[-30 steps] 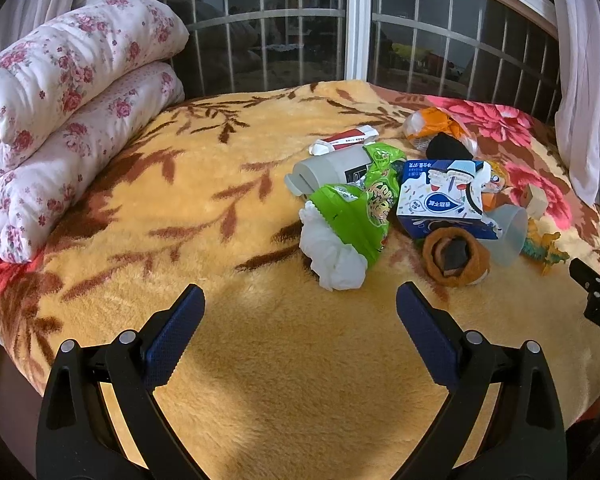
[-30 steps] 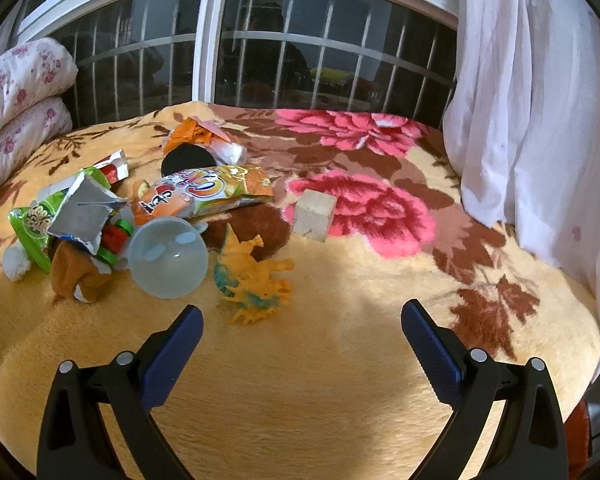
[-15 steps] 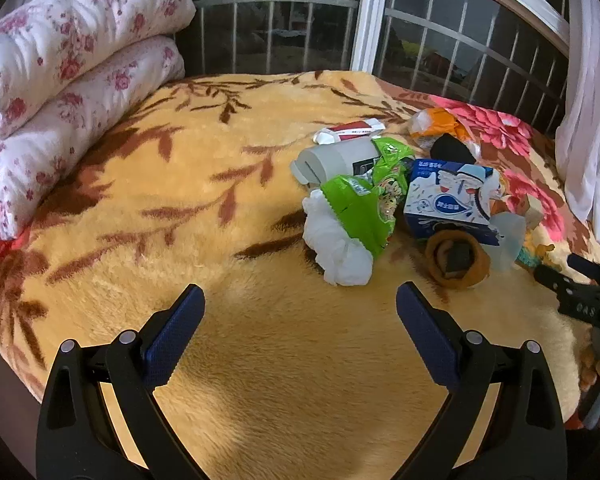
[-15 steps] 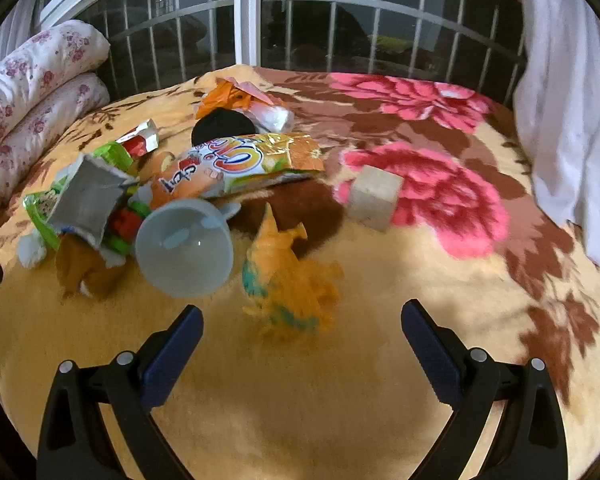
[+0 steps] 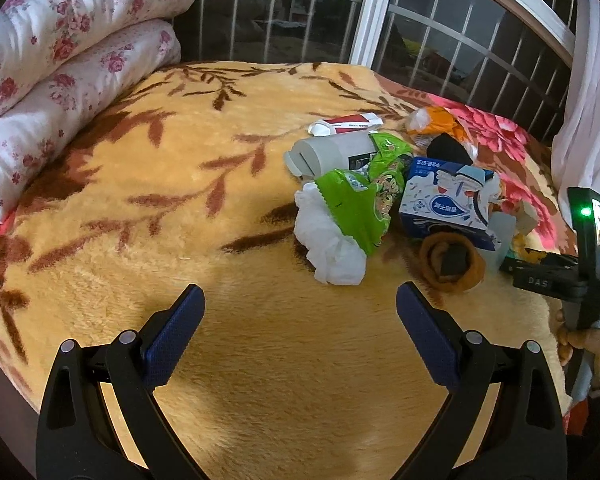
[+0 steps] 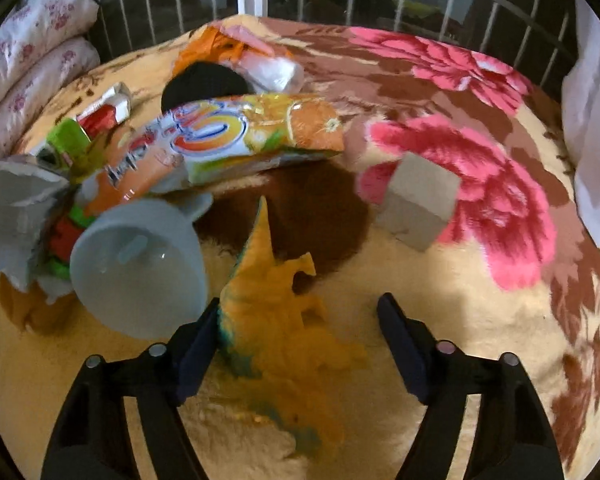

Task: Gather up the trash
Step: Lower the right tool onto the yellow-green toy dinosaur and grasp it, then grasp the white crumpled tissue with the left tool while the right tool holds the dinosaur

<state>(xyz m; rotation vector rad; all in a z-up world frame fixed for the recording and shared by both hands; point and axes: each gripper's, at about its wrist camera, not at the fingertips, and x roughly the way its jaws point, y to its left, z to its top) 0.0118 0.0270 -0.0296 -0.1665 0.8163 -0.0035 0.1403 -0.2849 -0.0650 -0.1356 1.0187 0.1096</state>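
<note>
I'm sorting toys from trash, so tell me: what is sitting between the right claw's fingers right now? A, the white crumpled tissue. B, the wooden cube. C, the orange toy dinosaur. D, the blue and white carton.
C: in the right wrist view the orange toy dinosaur lies between the open fingers of the right claw, while the wooden cube sits well beyond them.

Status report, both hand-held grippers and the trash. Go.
Left hand-held gripper open, short of the white tissue wad. Right hand-held gripper open, straddling the orange toy dinosaur. Pale cup crowds its left finger.
</note>
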